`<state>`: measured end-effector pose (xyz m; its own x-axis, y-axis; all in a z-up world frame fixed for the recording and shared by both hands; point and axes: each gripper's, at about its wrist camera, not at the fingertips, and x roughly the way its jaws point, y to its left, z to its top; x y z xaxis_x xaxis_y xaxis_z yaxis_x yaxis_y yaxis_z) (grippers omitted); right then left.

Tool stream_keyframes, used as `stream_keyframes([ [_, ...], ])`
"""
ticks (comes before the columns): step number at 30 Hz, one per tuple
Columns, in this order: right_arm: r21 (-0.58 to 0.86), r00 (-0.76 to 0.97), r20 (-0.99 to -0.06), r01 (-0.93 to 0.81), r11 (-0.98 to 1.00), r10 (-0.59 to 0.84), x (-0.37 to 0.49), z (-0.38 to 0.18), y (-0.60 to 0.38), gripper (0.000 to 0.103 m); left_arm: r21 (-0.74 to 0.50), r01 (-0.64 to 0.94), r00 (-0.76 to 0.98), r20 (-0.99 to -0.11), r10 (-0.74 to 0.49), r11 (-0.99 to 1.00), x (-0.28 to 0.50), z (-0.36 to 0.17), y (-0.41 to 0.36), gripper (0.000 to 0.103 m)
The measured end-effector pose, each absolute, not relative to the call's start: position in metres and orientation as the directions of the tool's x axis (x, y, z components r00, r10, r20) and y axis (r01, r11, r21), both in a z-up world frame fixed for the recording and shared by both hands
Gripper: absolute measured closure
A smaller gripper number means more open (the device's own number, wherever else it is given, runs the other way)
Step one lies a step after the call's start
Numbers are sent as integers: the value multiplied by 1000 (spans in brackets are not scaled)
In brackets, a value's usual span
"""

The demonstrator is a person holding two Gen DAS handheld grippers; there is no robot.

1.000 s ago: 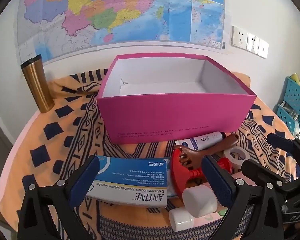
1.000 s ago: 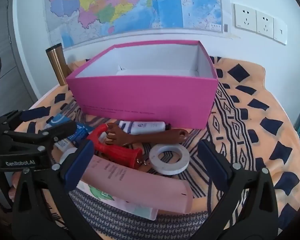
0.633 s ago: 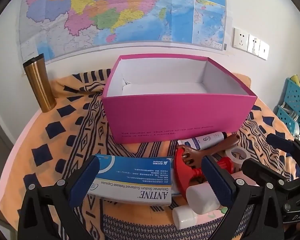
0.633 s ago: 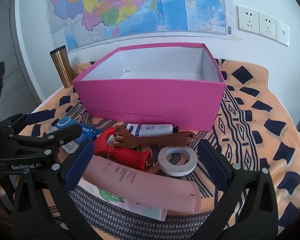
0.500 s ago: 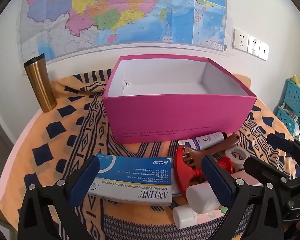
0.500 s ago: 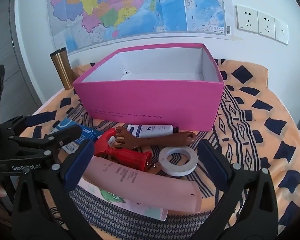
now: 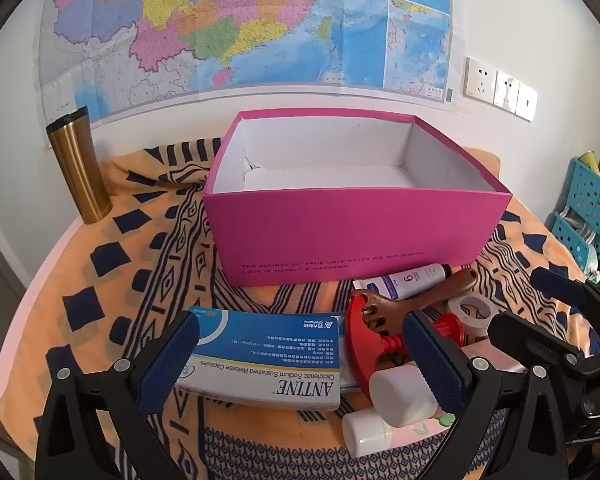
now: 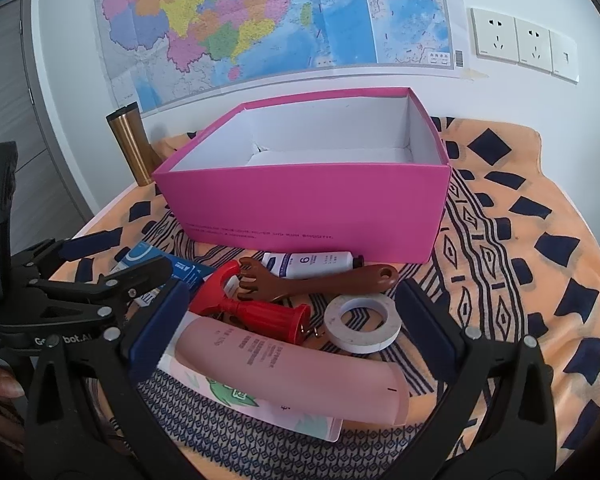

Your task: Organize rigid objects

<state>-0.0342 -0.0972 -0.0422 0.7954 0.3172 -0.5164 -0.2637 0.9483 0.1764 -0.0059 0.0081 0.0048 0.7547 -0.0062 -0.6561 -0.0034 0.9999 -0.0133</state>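
both tongs spread, empty: left gripper (image 7: 300, 354) over blue-white cardboard medicine box (image 7: 262, 362), right gripper (image 8: 292, 320) over frosted pink plastic tube (image 8: 296, 364), near open pink cardboard box (image 7: 356, 236). clutter overlaps; probably snags red plastic-handled tool (image 8: 256, 308).

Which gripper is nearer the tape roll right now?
Right. The right gripper hovers just short of the tape roll; the left gripper is off to the roll's left, over the medicine box.

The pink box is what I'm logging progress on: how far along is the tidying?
Nothing is done: the pink box is empty. Nothing is in hand; the left gripper and right gripper are open. The medicine carton, pink bottle and tape roll remain outside.
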Motion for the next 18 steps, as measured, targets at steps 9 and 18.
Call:
stream_keyframes([
  [9, 180, 791, -517, -272, 945, 326, -34, -43, -97, 0, -16, -7, 756, -655, -5, 1000, -5, 4, 8, 0],
  [18, 189, 788, -518, -273, 943, 332, -33, -43, -97, 0, -17, 1, 758, -652, -11, 1000, -5, 3, 8, 0],
])
